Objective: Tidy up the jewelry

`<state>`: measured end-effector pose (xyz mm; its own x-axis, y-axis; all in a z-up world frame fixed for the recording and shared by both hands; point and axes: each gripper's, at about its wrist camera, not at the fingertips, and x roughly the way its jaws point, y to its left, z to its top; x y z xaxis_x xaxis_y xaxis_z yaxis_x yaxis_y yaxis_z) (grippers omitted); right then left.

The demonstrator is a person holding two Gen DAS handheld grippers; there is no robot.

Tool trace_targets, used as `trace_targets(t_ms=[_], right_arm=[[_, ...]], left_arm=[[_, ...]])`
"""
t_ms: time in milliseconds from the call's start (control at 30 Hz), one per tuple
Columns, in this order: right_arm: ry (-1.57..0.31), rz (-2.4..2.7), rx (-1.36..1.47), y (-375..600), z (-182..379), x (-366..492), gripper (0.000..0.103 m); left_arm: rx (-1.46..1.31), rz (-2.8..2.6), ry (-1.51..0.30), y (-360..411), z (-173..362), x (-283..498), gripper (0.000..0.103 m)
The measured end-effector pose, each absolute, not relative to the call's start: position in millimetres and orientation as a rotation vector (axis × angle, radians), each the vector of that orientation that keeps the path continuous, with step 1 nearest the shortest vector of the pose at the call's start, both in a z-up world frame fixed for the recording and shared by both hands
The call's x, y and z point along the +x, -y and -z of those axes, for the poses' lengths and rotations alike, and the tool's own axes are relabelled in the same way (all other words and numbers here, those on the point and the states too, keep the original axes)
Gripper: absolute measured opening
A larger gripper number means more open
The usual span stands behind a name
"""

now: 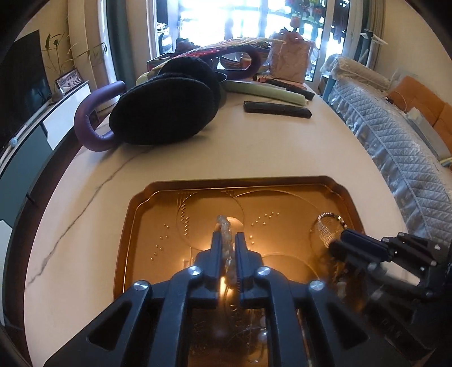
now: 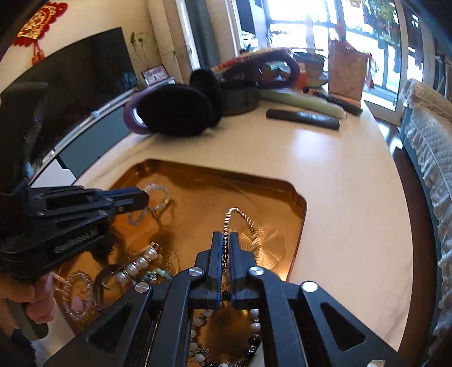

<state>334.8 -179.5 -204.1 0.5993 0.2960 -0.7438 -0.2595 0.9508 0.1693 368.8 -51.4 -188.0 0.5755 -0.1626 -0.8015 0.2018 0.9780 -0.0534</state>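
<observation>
Sunlit table, gold tray [image 1: 135, 225]: your left gripper [image 1: 228, 240] straddles a clear bead bracelet [image 1: 224, 223], jaws slightly parted; right gripper [image 2: 225, 240] likewise around a silver chain [image 2: 240, 213]. Lower gently, spread pieces well apart

Bright window [image 1: 245, 19] behind, dark TV [image 2: 79, 76] left, quilted sofa [image 1: 395, 135] right

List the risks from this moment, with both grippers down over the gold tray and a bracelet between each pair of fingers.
1. The clear bead bracelet runs between the left gripper fingers; lifting away might snag and drag it.
2. The silver chain bracelet loops up from the right gripper; it could flop onto the pearl strand and tangle.
3. The gold tray looks glossy, so released pieces may slide together.
</observation>
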Motion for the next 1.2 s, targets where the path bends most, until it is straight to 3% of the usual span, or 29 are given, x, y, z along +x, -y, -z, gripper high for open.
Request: trace_targets(t_ms=[33, 67, 100, 367, 567, 667, 700, 933, 1067, 1200], right_arm=[[-0.871, -0.307, 0.047, 179.7, 204.5, 333.5, 0.029], [-0.87, -0.278, 0.054, 182.5, 204.9, 330.9, 0.049], [-0.866, -0.269, 0.077, 185.8, 204.6, 327.6, 0.051], [-0.857, -0.215, 0.024, 175.5, 182.9, 291.0, 0.055], [-0.765, -0.217, 0.098, 178.0, 131.3, 232.9, 0.066], [-0.685, -0.216, 0.161, 183.2, 97.6, 201.0, 0.067], [-0.664, -0.218, 0.173, 183.7, 85.4, 188.1, 0.067], [-0.66, -0.113, 0.112, 165.3, 46.8, 107.3, 0.07], [-0.714, 0.041, 0.12, 165.9, 46.4, 61.8, 0.092], [-0.795, 0.015, 0.158, 170.2, 51.8, 36.4, 0.094]], left_arm=[[0.033, 0.213, -0.931, 51.1, 184.9, 367.3, 0.045], [0.027, 0.212, -0.917, 51.6, 180.5, 363.7, 0.076], [0.028, 0.22, -0.886, 52.4, 175.4, 359.1, 0.094], [0.028, 0.316, -0.779, 61.5, 134.9, 311.6, 0.094], [0.04, 0.28, -0.675, 58.0, 80.0, 236.0, 0.095], [0.118, 0.181, -0.617, 65.6, 50.3, 201.5, 0.096], [0.149, 0.127, -0.618, 68.9, 38.5, 185.8, 0.102], [0.169, 0.012, -0.593, 59.6, 10.4, 88.4, 0.103], [0.079, 0.04, -0.666, 48.7, 16.3, 48.7, 0.103], [0.062, 0.048, -0.722, 46.0, 20.2, 22.5, 0.103]])
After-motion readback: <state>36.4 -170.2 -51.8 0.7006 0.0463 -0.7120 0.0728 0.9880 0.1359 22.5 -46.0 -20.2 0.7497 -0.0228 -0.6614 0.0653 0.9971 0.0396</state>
